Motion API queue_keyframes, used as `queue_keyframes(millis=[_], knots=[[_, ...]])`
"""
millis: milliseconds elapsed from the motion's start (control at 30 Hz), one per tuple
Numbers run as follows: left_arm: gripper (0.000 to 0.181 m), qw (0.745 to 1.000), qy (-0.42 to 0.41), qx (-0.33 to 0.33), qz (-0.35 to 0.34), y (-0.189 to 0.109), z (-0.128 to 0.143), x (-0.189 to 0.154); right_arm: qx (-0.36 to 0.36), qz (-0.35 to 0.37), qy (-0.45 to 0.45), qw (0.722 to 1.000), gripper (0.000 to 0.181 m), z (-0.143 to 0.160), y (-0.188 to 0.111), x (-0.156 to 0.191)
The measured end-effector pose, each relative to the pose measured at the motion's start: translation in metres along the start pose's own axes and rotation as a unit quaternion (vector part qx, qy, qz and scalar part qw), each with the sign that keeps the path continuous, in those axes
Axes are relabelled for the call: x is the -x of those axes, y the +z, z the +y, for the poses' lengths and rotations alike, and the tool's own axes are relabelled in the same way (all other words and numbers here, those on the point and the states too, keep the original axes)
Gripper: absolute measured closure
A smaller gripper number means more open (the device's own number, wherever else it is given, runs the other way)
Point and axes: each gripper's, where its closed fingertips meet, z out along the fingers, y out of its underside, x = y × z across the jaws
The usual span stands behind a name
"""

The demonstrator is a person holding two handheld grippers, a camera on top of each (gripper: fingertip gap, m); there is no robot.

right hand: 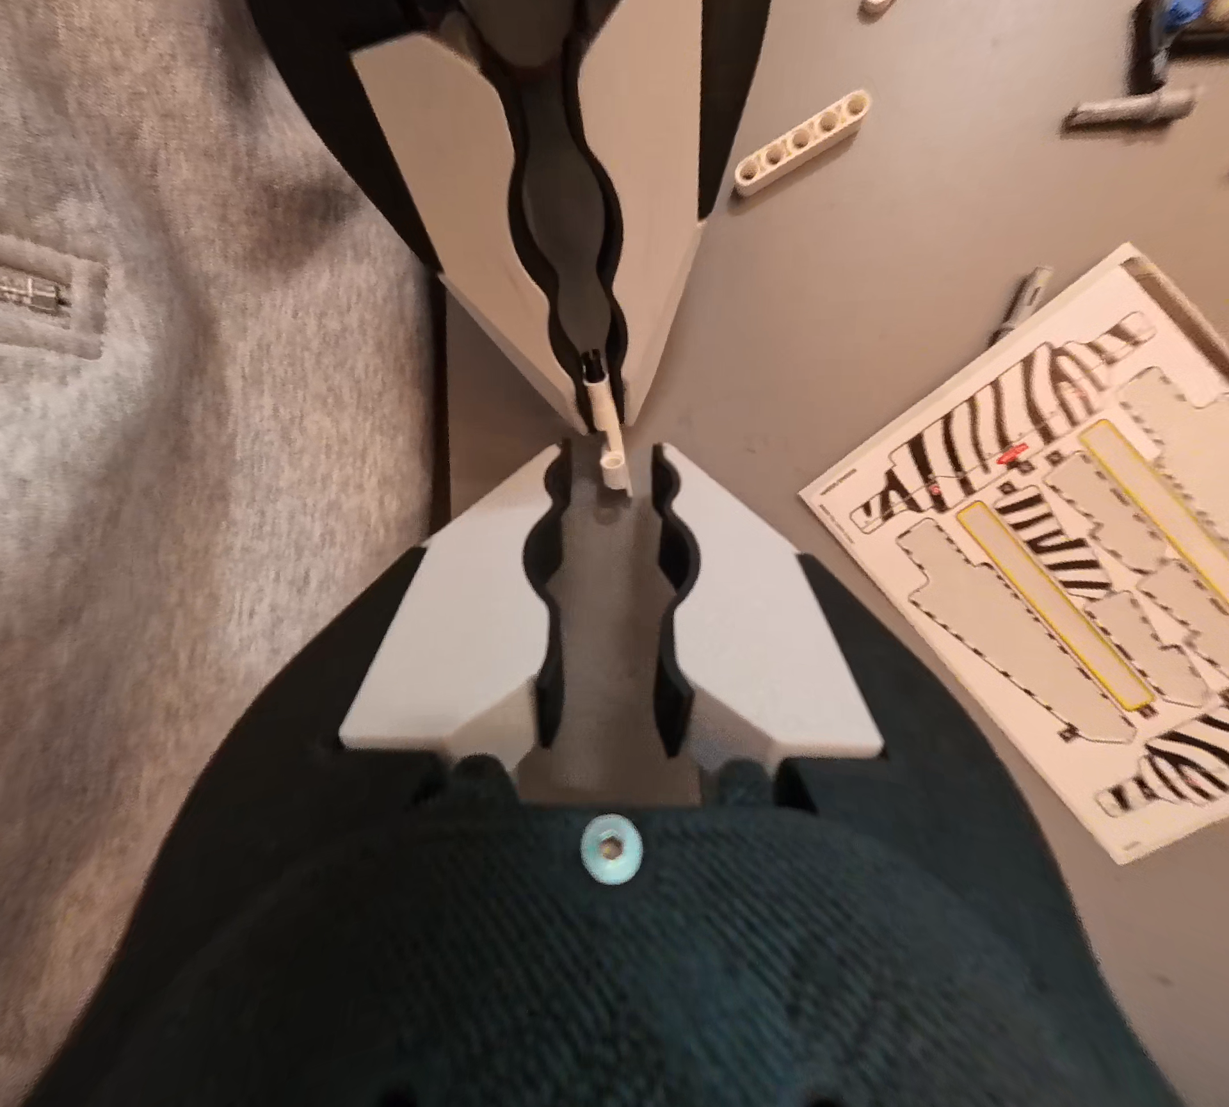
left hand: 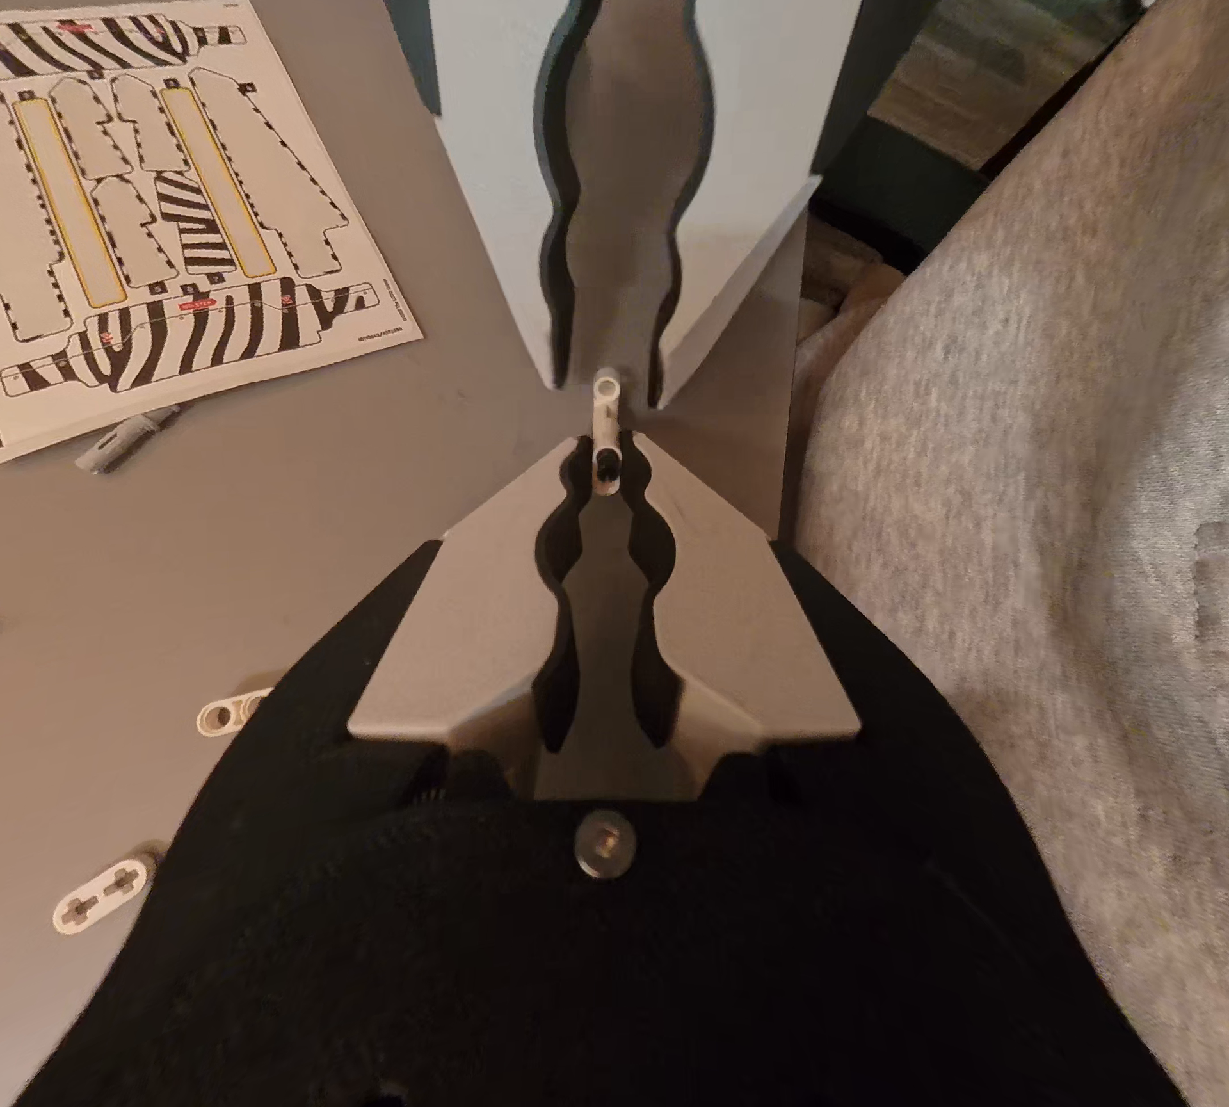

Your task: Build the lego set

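**Left gripper pinching one white beam**

Left gripper [left hand: 606,463] fingers nip one small white beam [left hand: 606,420], black pin [left hand: 605,458] partly hidden inside. Right gripper [right hand: 608,453], fingers parted, flanks its tip. Sticker sheet [right hand: 1037,549]: one. Loose white beams: three, one [left hand: 229,709] cut off.

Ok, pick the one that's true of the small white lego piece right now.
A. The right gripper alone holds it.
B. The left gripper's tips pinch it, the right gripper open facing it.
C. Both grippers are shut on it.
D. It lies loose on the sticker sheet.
B: the left gripper has its tips closed on the small white lego piece, which has a black pin in it, while the right gripper faces it with its fingers apart, not touching it.
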Motion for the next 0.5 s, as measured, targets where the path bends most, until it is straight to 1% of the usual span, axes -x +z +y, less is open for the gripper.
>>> queue_keyframes(millis=[100, 133, 200, 267, 333, 400, 500], knots=[[0.174, 1.0, -0.009, -0.017, 0.009, -0.004, -0.004, 0.0, -0.034, 0.041, -0.01, 0.999, 0.154, -0.011, -0.021, -0.007], [0.174, 0.999, -0.016, -0.034, 0.018, -0.007, -0.007, -0.001, -0.049, 0.053, -0.007, 0.997, 0.152, -0.015, -0.03, -0.011], [0.174, 0.994, -0.042, -0.091, 0.04, -0.021, -0.019, 0.0, -0.084, 0.072, 0.005, 0.994, 0.149, -0.021, -0.049, -0.015], [0.174, 0.98, -0.076, -0.175, 0.066, -0.042, -0.034, 0.005, -0.117, 0.092, 0.018, 0.989, 0.148, -0.026, -0.065, -0.021], [0.175, 0.958, -0.102, -0.253, 0.092, -0.064, -0.046, 0.01, -0.142, 0.106, 0.025, 0.984, 0.148, -0.029, -0.077, -0.023], [0.175, 0.941, -0.105, -0.302, 0.11, -0.081, -0.051, 0.011, -0.158, 0.114, 0.027, 0.98, 0.148, -0.033, -0.083, -0.024], [0.175, 0.926, -0.098, -0.348, 0.113, -0.097, -0.055, 0.012, -0.161, 0.123, 0.021, 0.979, 0.148, -0.036, -0.084, -0.022]])
